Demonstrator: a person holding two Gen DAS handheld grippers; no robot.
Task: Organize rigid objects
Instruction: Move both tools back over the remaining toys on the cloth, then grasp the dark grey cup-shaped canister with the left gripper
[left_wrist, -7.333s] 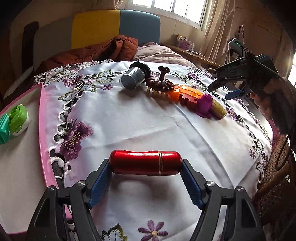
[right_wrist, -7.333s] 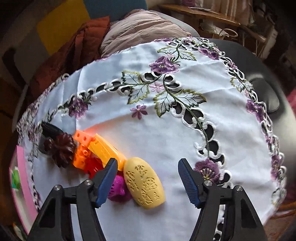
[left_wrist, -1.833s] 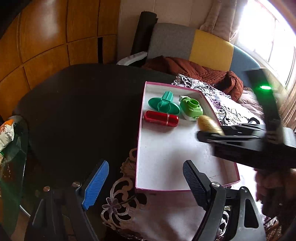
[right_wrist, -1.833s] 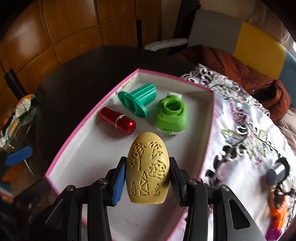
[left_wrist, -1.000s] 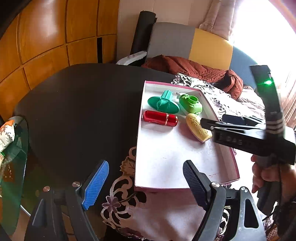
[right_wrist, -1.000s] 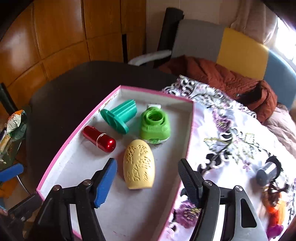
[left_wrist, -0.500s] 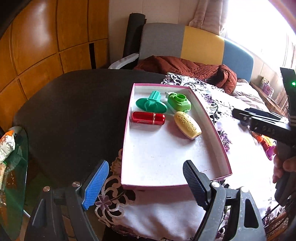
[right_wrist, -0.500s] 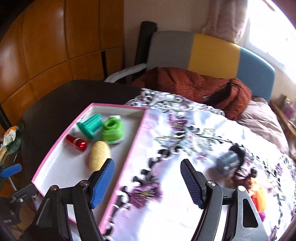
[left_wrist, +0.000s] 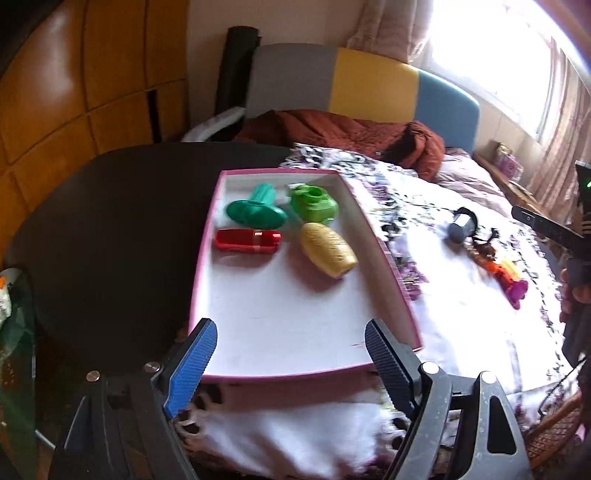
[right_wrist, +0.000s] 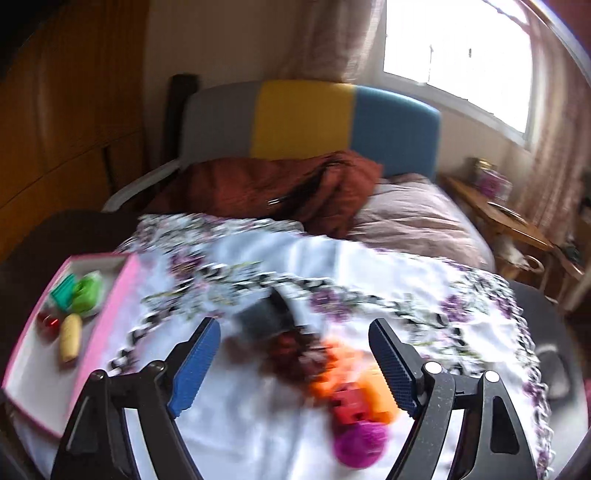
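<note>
At left in the right wrist view, the pink tray holds the yellow oval beside green pieces. Centre frame, the right tool, jaws opening and empty, hangs over blurred toys (orange, magenta) on the surface. The left tool gapes, empty, by the tray's near rim.

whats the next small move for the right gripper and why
Probably ease the right gripper down toward the cluster of toys on the cloth. Its jaws are opening with nothing between them, four things already lie in the pink tray, and these remain outside it.
</note>
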